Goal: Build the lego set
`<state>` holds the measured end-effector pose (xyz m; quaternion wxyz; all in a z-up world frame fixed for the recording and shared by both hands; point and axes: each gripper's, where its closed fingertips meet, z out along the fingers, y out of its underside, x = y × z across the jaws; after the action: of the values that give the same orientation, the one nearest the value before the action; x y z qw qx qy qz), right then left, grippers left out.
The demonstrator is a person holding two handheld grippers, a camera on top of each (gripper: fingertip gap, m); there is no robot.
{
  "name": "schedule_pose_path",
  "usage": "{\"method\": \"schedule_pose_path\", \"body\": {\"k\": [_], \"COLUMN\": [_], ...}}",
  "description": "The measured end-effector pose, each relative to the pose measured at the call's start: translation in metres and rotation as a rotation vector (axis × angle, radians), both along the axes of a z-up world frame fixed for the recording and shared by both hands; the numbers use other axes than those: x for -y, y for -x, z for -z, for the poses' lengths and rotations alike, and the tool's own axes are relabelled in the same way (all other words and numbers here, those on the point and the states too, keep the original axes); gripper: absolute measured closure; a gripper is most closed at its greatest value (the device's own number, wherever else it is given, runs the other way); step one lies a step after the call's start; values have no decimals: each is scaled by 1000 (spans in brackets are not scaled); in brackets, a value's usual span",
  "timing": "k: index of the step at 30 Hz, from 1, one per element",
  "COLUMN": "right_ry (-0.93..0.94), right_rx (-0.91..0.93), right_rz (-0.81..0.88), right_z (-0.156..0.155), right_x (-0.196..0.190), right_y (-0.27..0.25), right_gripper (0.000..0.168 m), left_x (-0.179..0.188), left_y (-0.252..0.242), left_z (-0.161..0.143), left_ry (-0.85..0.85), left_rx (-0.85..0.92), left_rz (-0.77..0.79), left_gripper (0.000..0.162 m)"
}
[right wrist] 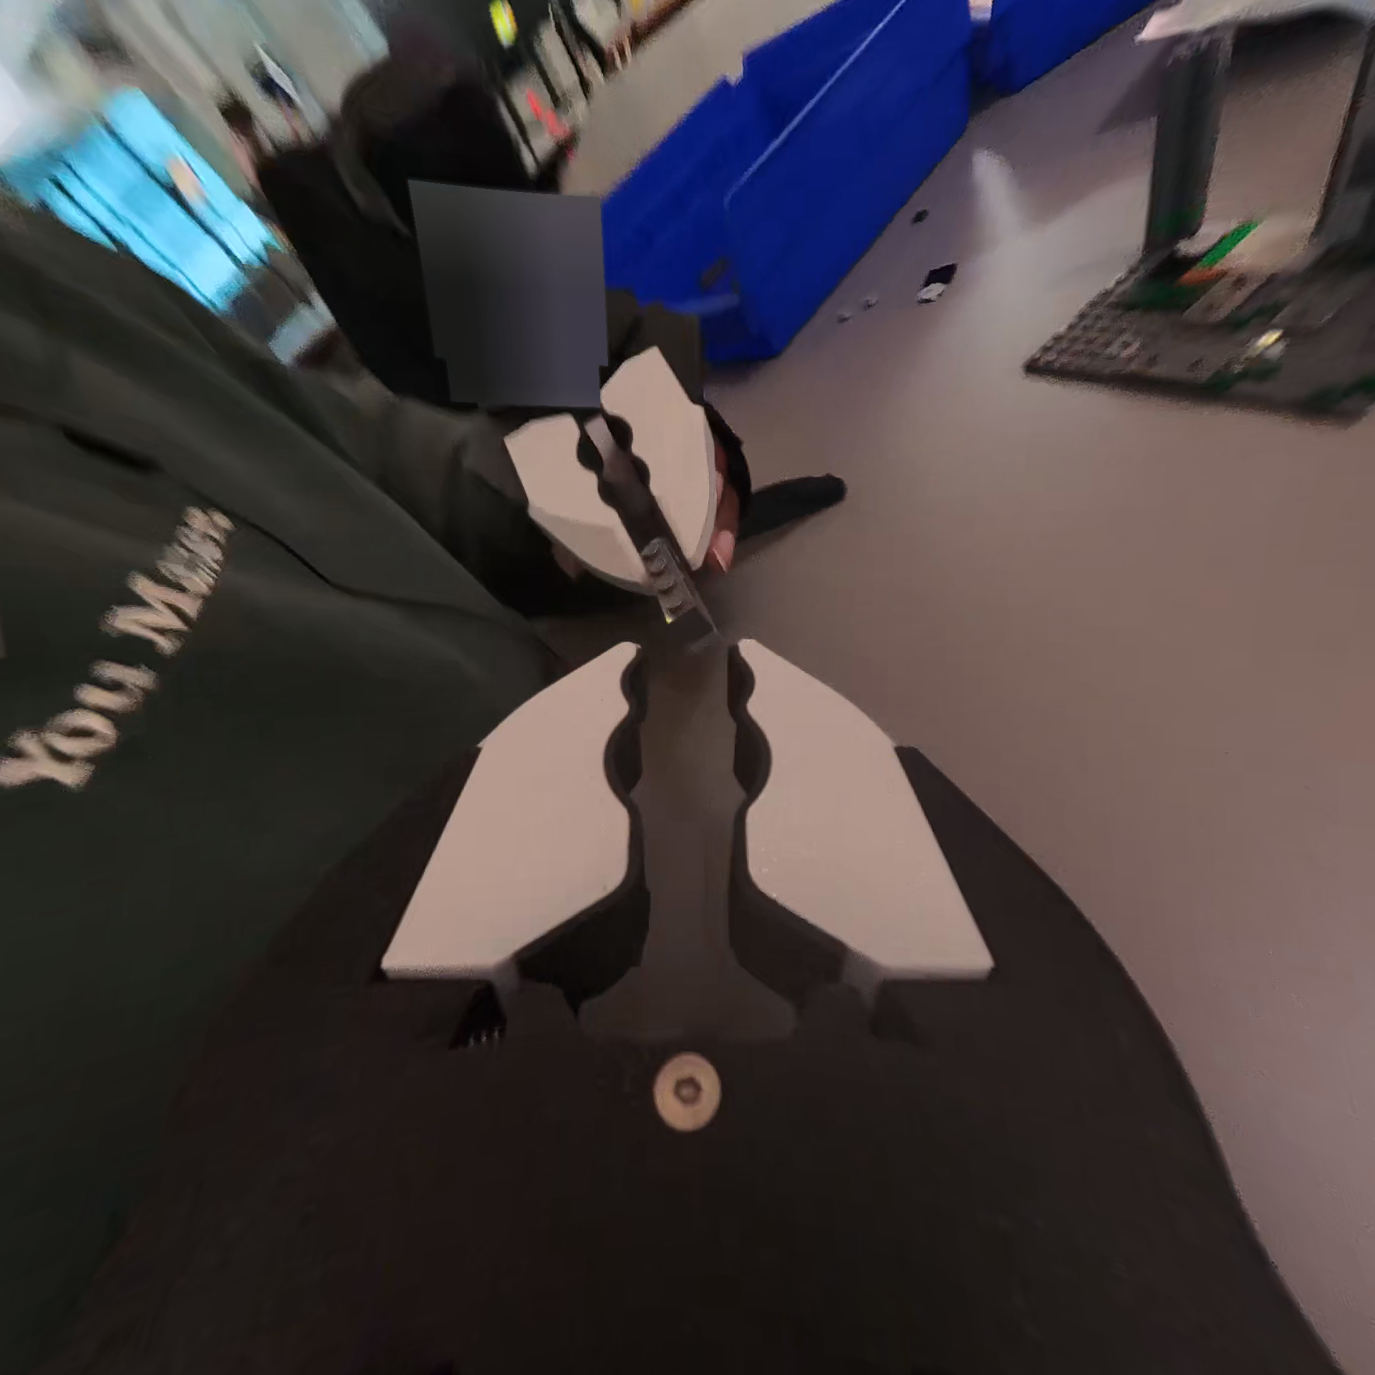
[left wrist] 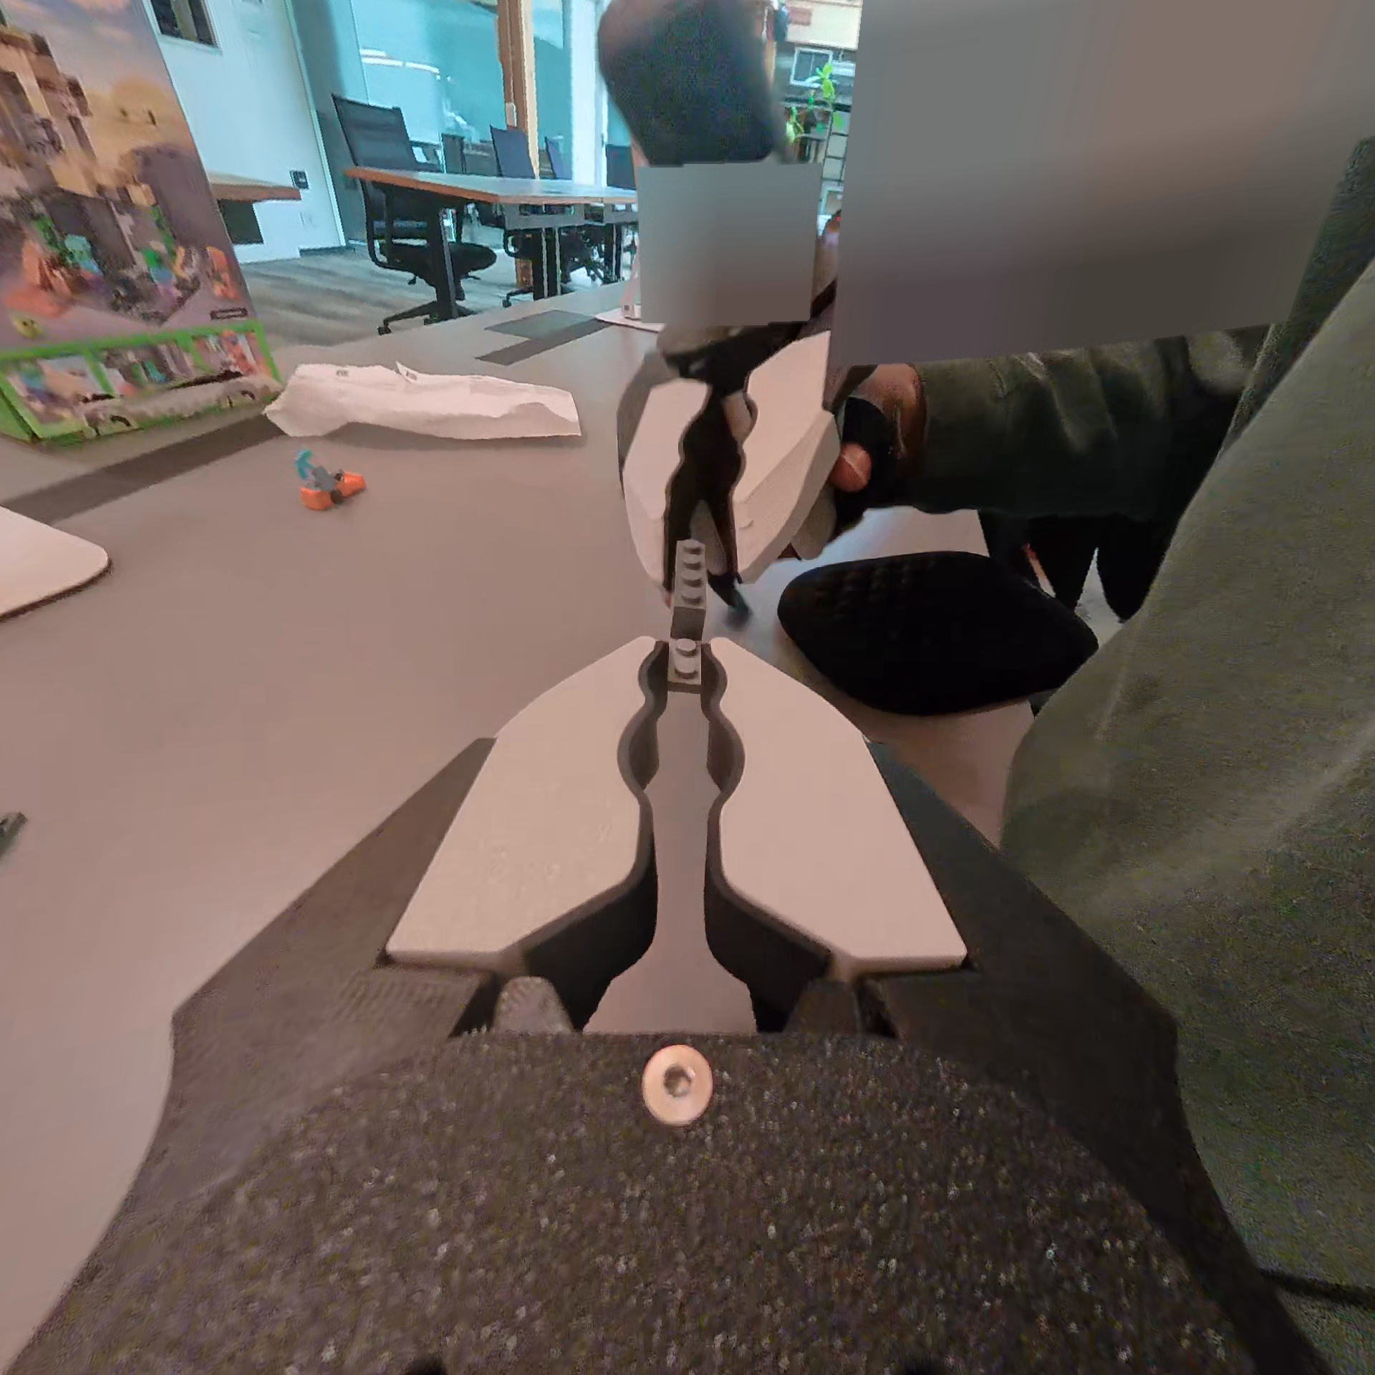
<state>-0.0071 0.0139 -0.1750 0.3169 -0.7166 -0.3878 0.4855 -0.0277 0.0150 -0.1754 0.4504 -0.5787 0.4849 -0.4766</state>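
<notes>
My left gripper point(left wrist: 684, 658) is shut on the near end of a long grey studded Lego piece point(left wrist: 688, 588) and holds it above the grey table point(left wrist: 297, 707). The piece points away, towards my right gripper point(left wrist: 701, 595), which comes down from above with its jaws apart around the far end. In the right wrist view my right gripper point(right wrist: 688, 651) is open, and the tip of the grey piece point(right wrist: 673, 591) reaches in between its fingertips. The left gripper point(right wrist: 658, 562) shows beyond it, clamped on the piece. This view is blurred.
The Lego box point(left wrist: 111, 223) stands at the far left beside a white paper bag point(left wrist: 424, 402) and a small orange and teal build point(left wrist: 327, 487). A dark baseplate build point(right wrist: 1205, 327) and blue bins point(right wrist: 818, 186) lie to the right. A black textured pad point(left wrist: 930, 632) is close by. Left and right tips are no more than a few centimetres apart. Both grippers' tips are roughly 25 cm from the dark baseplate build point(right wrist: 1205, 327).
</notes>
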Motion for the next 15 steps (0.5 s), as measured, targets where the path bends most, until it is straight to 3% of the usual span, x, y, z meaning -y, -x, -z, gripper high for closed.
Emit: {"method": "schedule_pose_path", "body": {"k": [4,8,9,15], "right_ry": [-216,-264,-280,-315], "right_rx": [178,243,241,252], "right_rz": [-126,-239,-248,-255], "right_z": [0,1,0,5], "right_x": [-2,-3,-5,-12], "right_y": [0,8,11,16], "right_gripper": [147,152,159,160], "left_x": [1,0,-1,-11], "left_y": [-3,-3,-2,4], "left_z": [2,3,3,8], "left_ry": [29,29,30,81], "left_rx": [-16,-44,-48,-84], "left_rz": [19,25,20,10], "left_gripper": [154,154,154,153]}}
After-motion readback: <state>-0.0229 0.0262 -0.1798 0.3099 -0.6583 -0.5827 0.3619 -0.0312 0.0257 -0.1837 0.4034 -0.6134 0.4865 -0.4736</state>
